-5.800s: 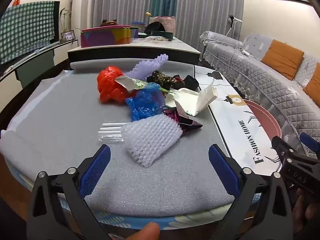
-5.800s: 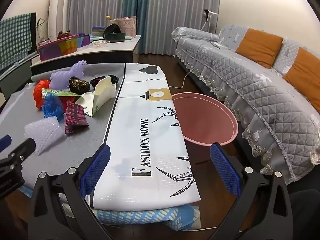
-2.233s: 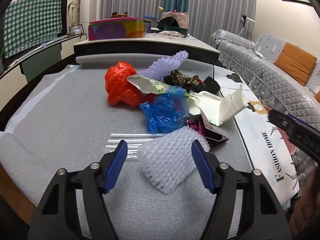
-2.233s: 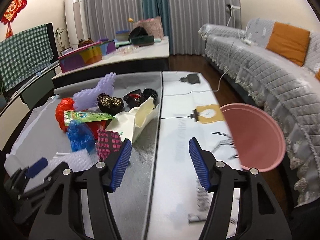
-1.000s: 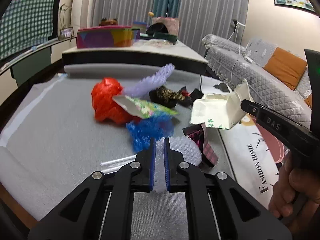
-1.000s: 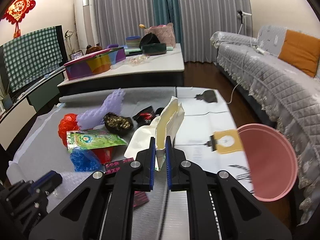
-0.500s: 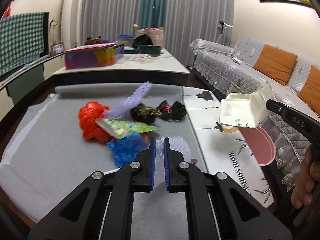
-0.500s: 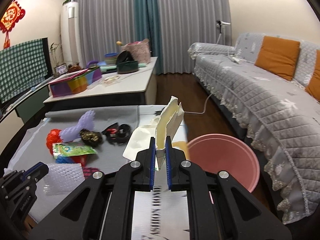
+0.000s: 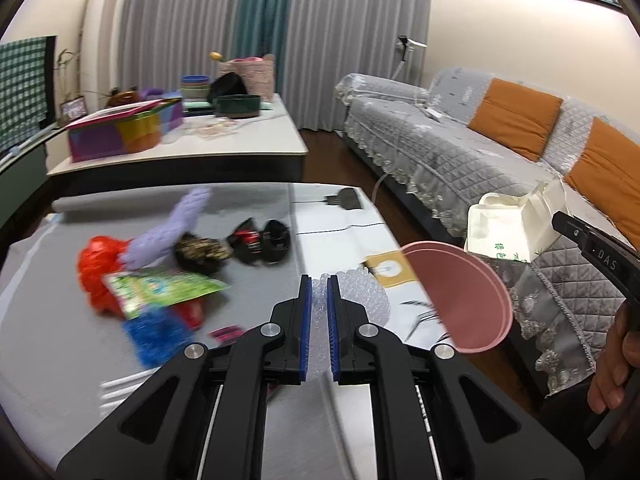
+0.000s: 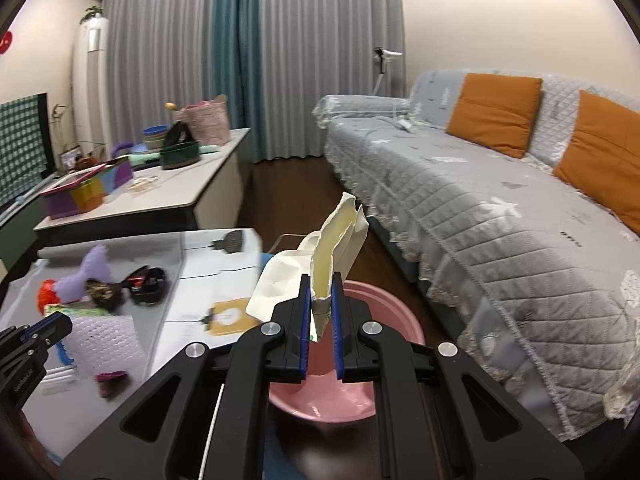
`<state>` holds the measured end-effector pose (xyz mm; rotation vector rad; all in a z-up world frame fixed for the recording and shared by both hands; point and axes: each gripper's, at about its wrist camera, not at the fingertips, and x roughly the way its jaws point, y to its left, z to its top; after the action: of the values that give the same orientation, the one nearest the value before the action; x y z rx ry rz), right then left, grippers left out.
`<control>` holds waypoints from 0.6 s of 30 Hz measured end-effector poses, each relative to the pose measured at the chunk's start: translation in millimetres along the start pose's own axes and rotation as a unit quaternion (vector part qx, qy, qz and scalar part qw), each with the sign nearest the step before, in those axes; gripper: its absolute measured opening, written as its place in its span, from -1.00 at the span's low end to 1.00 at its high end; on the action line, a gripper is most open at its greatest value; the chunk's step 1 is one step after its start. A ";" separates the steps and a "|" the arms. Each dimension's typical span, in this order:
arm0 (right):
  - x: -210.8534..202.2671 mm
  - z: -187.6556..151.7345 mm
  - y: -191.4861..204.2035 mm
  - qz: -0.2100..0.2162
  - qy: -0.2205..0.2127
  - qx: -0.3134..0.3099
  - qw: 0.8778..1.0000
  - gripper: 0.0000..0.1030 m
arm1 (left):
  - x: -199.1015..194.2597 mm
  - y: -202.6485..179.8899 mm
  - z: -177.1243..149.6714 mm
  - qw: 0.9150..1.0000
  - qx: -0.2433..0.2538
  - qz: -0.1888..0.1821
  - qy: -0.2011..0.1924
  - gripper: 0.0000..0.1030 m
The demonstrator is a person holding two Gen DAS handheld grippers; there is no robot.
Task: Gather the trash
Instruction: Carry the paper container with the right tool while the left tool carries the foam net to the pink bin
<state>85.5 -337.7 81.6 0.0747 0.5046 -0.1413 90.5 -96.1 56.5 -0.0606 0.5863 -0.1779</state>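
The cream paper carton [image 10: 336, 256] is hanging right over the pink bin [image 10: 404, 324], so that's the piece you're closest to dumping. Your right gripper [image 10: 320, 312] is pinching it by its lower edge, with the carton's long axis standing up and leaning slightly right, and the bin mouth is sitting directly below and just beyond the fingertips. I'd guess letting go there drops it straight in.

Your left gripper [image 9: 316, 308] is squeezing the white foam net [image 9: 360, 300], jaws pressed nearly together on it. That one's hovering over the near right part of the table [image 9: 60, 360], with the bin off to its right, so it's needing more sideways travel.

The rest of the pile, including the red bag [image 9: 96, 268], green wrapper [image 9: 160, 288] and blue bag [image 9: 156, 340], is lying further left.
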 end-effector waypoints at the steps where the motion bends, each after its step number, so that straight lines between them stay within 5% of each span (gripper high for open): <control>1: 1.9 0.9 -4.6 -0.006 -0.001 0.001 1.000 -0.81 | 4.2 -5.1 2.2 1.000 0.003 -0.005 0.000 -0.85; 18: 58.8 -4.5 -38.5 -0.053 0.024 0.015 0.998 -0.81 | 89.8 -103.9 35.3 0.991 0.067 -0.116 0.002 -0.85</control>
<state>128.3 -382.1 47.7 0.0797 0.5555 -0.2517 168.0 -214.5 48.2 0.0026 0.5689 -0.4431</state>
